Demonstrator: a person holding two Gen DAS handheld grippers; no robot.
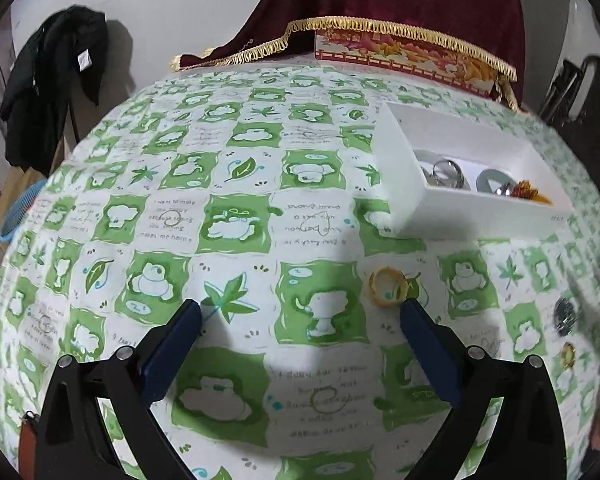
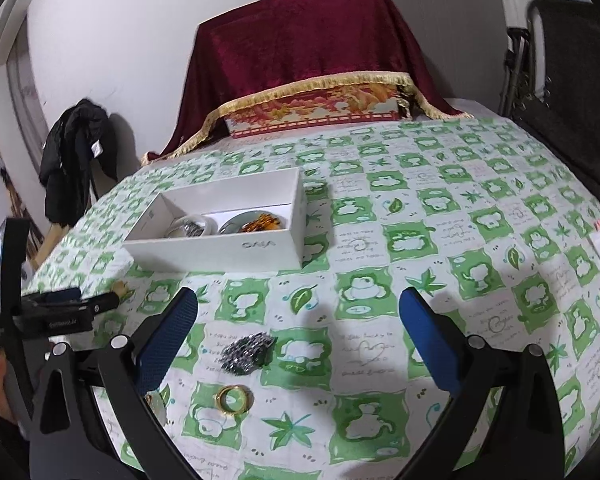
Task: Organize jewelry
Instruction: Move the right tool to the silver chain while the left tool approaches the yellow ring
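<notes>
A green-and-white tablecloth [image 2: 420, 216]; at its far edge, 1 maroon fringed cloth [image 2: 300, 36] (draping a box); black jacket [image 1: 56, 80] hanging left.

Even indoor light; soft shadows on tablecloth [image 1: 236, 184]; strong fisheye bending, dark corners, blurred edges.

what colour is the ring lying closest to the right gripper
Gold. The ring lies on the green-and-white tablecloth, best seen in the right wrist view.
</notes>
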